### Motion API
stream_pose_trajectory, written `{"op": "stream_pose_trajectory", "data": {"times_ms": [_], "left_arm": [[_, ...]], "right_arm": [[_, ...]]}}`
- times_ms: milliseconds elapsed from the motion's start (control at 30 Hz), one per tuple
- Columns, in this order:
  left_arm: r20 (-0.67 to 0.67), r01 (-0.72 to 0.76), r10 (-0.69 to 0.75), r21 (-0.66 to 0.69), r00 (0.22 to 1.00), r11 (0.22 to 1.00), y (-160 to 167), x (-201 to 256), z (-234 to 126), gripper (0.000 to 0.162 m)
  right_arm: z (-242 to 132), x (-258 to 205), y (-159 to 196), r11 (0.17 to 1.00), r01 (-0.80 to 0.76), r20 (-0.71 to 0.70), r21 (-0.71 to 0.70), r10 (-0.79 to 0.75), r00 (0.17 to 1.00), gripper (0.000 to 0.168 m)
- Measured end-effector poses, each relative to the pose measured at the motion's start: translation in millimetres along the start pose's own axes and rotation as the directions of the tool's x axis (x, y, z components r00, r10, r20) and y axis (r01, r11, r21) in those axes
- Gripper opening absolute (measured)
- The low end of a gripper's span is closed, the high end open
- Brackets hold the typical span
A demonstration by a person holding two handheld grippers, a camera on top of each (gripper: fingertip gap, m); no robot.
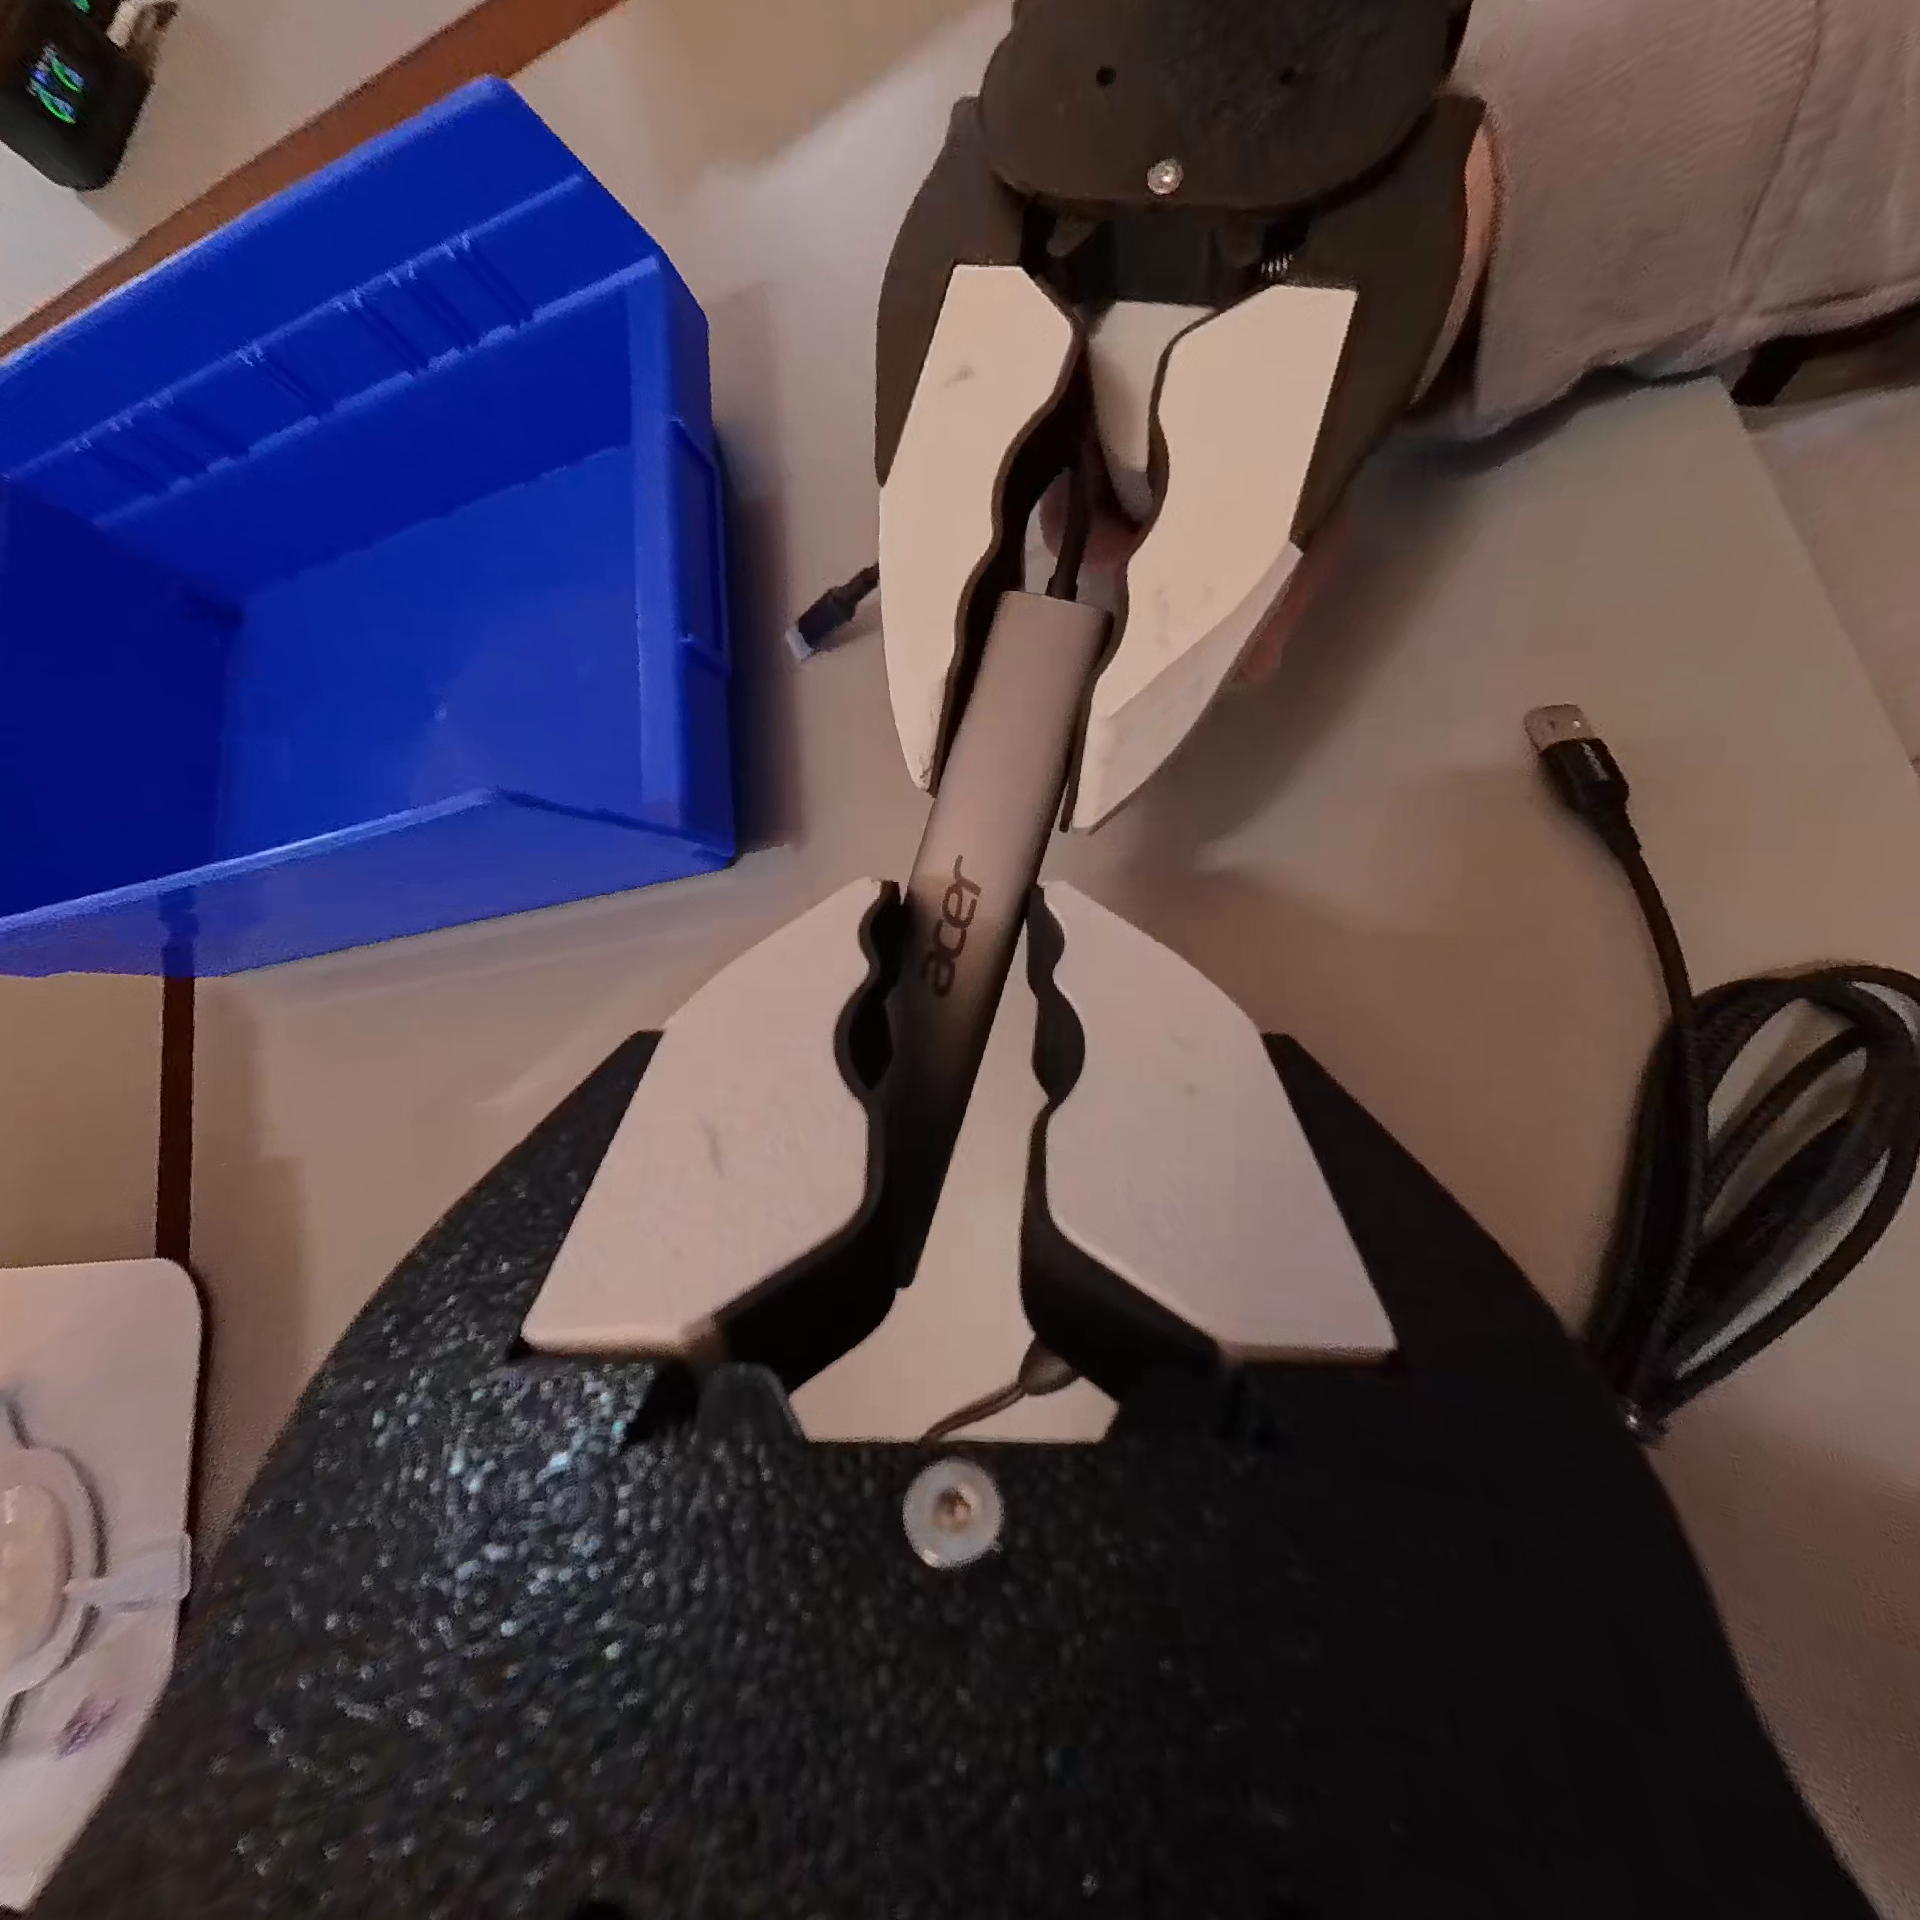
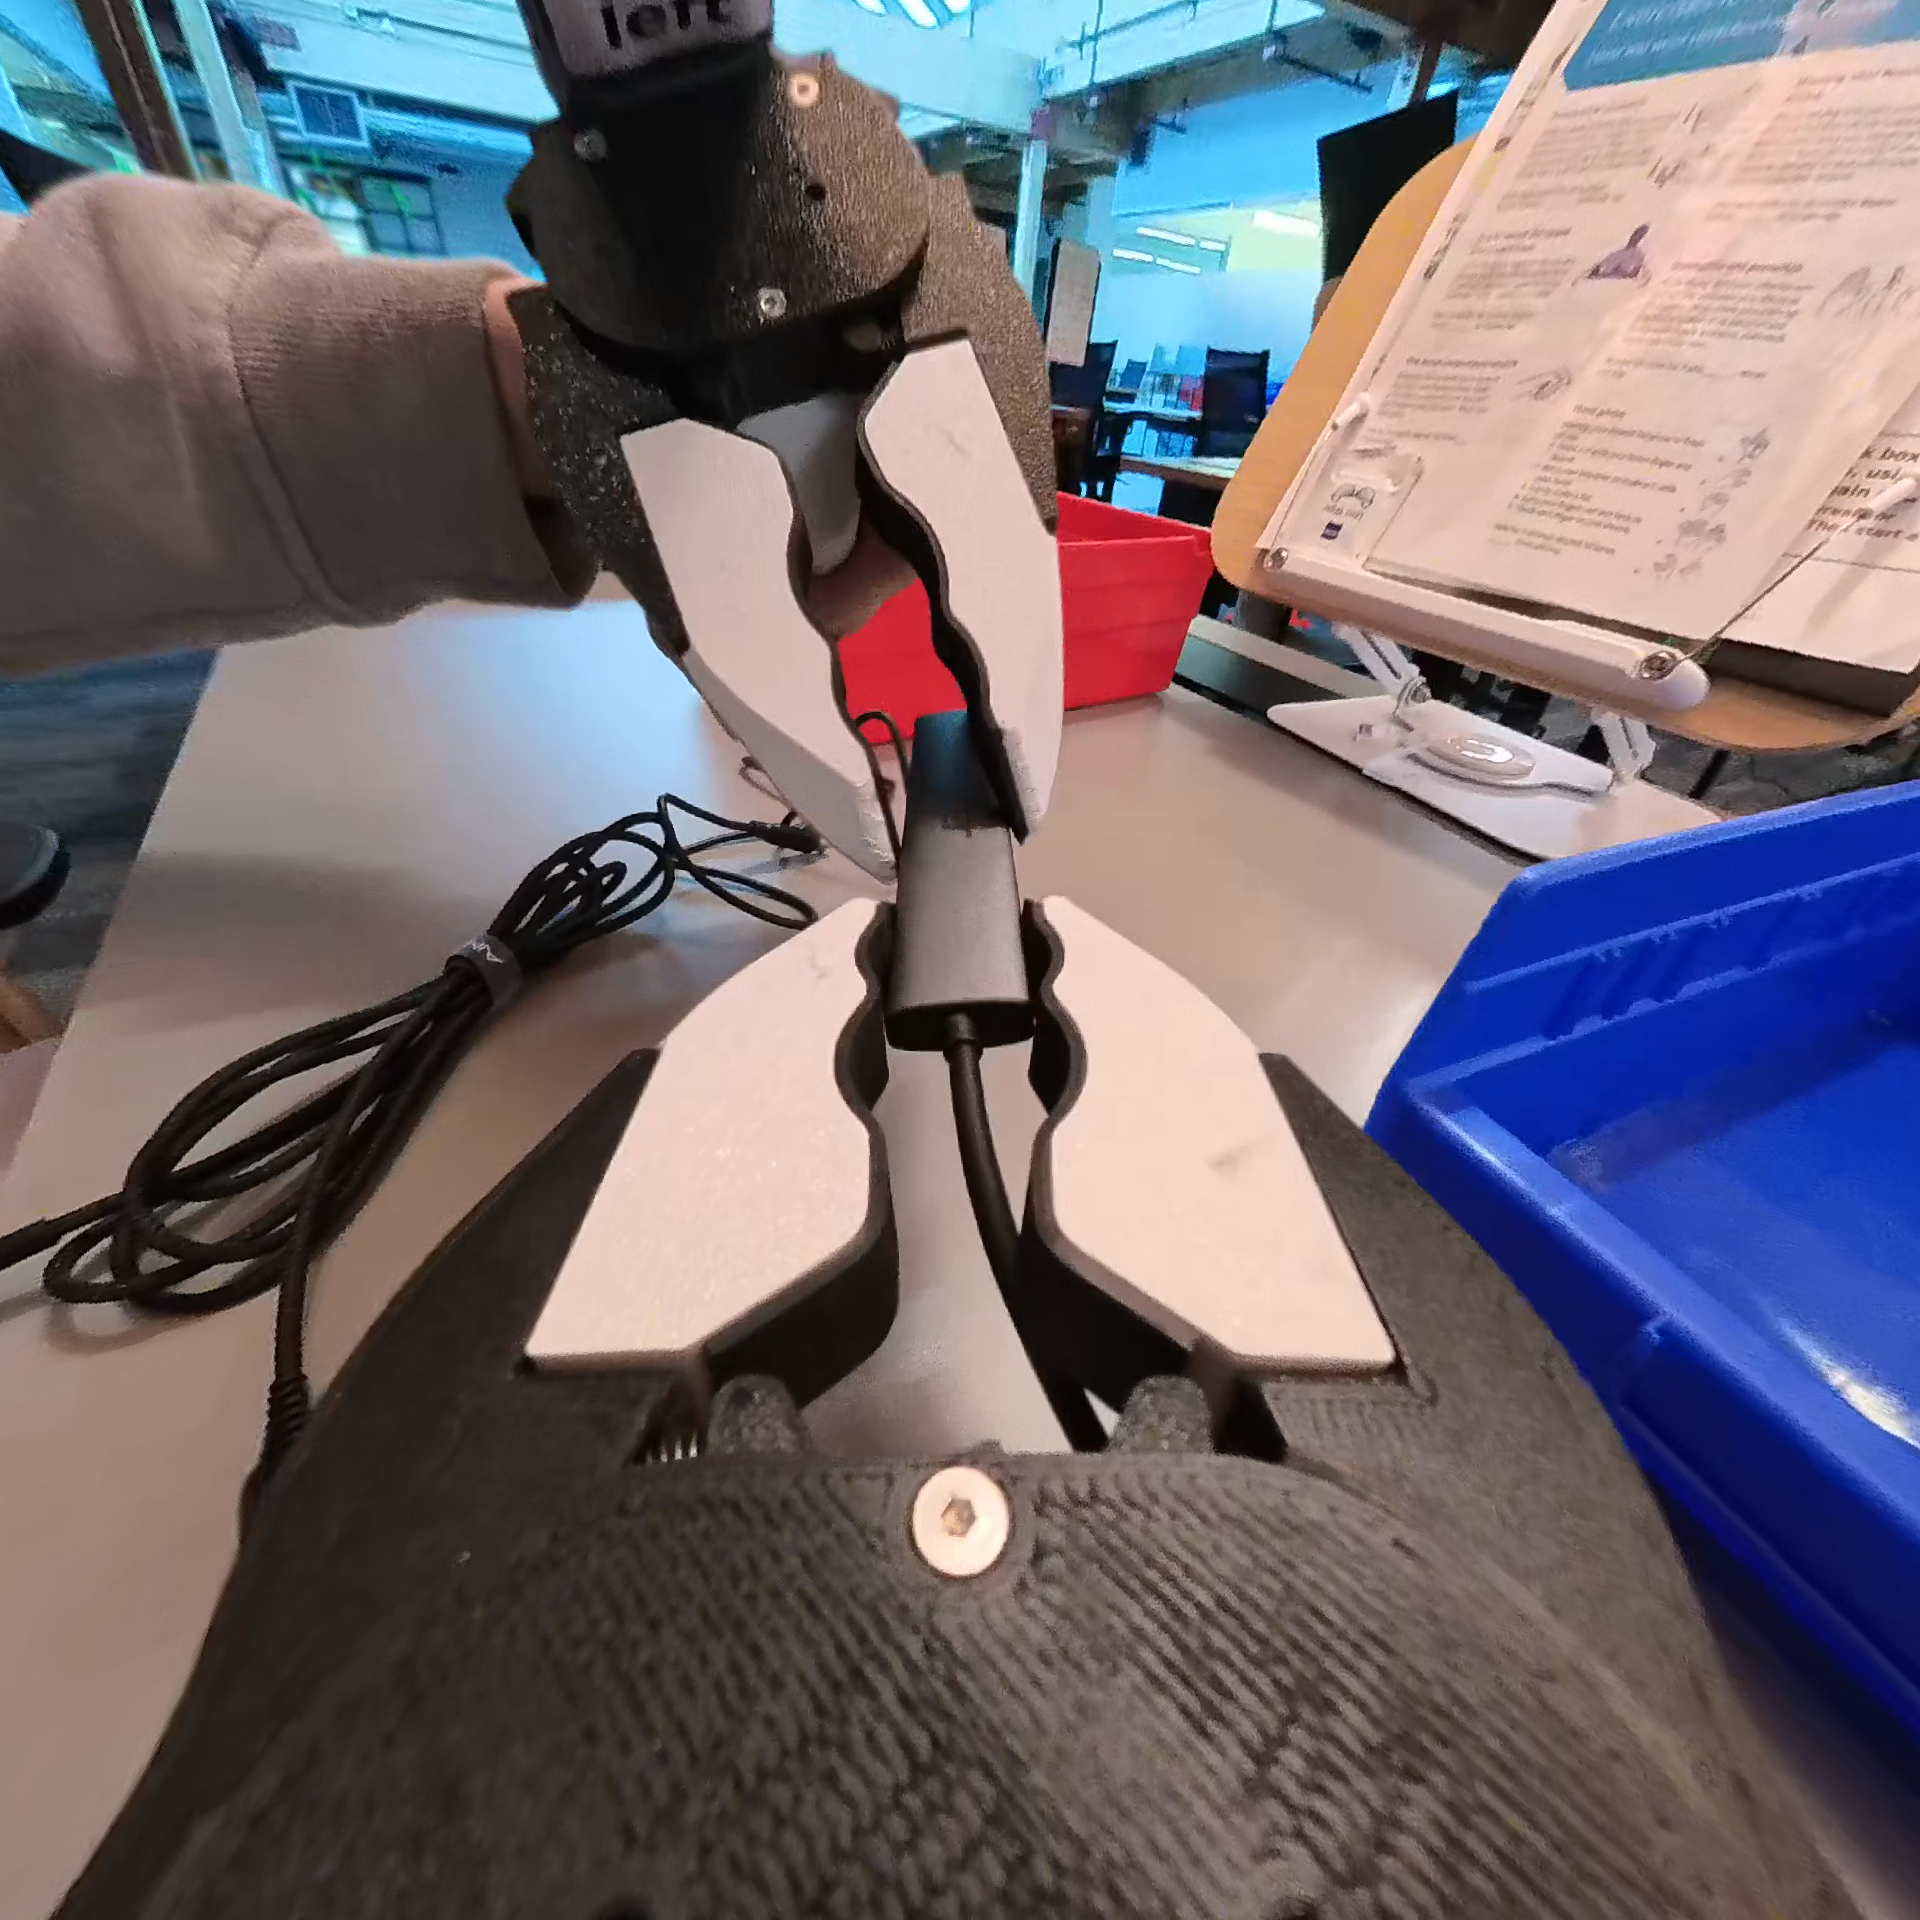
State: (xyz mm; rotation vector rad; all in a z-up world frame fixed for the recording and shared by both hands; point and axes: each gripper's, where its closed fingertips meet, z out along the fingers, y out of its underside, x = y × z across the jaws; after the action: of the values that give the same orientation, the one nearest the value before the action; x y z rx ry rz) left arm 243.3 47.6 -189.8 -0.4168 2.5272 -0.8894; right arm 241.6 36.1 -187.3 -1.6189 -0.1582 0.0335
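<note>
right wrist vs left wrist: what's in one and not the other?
Right wrist only: red bin, document stand, thin bundled cable.
Left wrist only: braided USB cable, loose plug, white packet.
Both: left gripper and right gripper each clamped on an end of the grey adapter, blue bin, table.

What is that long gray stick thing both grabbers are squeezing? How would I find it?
Look beside the big blue bin on the pale table. There the left gripper and right gripper point at each other, jaws shut on the slim gray adapter bridging them. Unlike the loose black cables nearby, it is a stiff metal bar with one short cord at its end.
</note>
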Motion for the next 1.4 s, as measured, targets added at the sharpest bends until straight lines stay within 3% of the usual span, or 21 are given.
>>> {"op": "stream_pose_trajectory", "data": {"times_ms": [233, 333, 433, 533, 600, 700, 800, 933, 1033, 1233, 1367, 1400], "left_arm": [[-0.006, 0.106, -0.106, 0.109, 0.994, 0.988, -1, -2, 0, 0.03], [0.075, 0.184, -0.202, 0.2, 0.976, 0.962, -6, -16, -24, 0.044], [0.172, 0.263, -0.317, 0.277, 0.933, 0.924, 1, -29, -61, 0.038], [0.163, 0.235, -0.252, 0.114, 0.954, 0.965, 39, -13, -75, 0.031], [0.154, 0.199, -0.192, -0.027, 0.969, 0.98, 68, -5, -74, 0.034], [0.186, 0.309, -0.274, -0.201, 0.944, 0.93, 107, -10, -81, 0.03], [0.29, 0.574, -0.499, -0.316, 0.816, 0.755, 140, -13, -99, 0.026], [0.226, 0.754, -0.732, -0.359, 0.642, 0.55, 154, 28, -94, 0.019], [0.131, 0.847, -0.875, -0.352, 0.465, 0.398, 154, 58, -84, 0.026], [-0.043, 0.981, -0.99, -0.135, 0.137, 0.142, 161, 52, -77, 0.03], [-0.206, 0.996, -0.978, -0.089, -0.041, -0.023, 158, 56, -72, 0.028], [-0.221, 0.997, -0.974, -0.066, -0.056, -0.042, 157, 55, -70, 0.02]], "right_arm": [[-1, 1, -3, 1.0, -0.001, -0.005, 0.027, 0.001, 1.0, 0.024], [-4, 5, -6, 0.998, -0.015, -0.025, 0.054, 0.016, 1.0, 0.024], [-9, 14, -10, 0.994, -0.05, -0.063, 0.096, 0.056, 0.996, 0.024], [-12, 19, -13, 0.988, -0.078, -0.069, 0.131, 0.088, 0.994, 0.024], [-12, 18, -14, 0.987, -0.083, -0.052, 0.134, 0.091, 0.994, 0.024], [-11, 17, -13, 0.99, -0.072, -0.054, 0.122, 0.079, 0.995, 0.024], [-9, 16, -11, 0.992, -0.059, -0.057, 0.111, 0.065, 0.996, 0.024], [-10, 16, -12, 0.991, -0.062, -0.056, 0.116, 0.069, 0.996, 0.024], [-10, 16, -12, 0.99, -0.069, -0.046, 0.12, 0.075, 0.996, 0.024], [-8, 13, -10, 0.994, -0.044, -0.045, 0.099, 0.049, 0.998, 0.024], [-8, 12, -10, 0.994, -0.045, -0.04, 0.096, 0.049, 0.998, 0.024], [-7, 12, -10, 0.994, -0.047, -0.037, 0.096, 0.051, 0.998, 0.024]]}}
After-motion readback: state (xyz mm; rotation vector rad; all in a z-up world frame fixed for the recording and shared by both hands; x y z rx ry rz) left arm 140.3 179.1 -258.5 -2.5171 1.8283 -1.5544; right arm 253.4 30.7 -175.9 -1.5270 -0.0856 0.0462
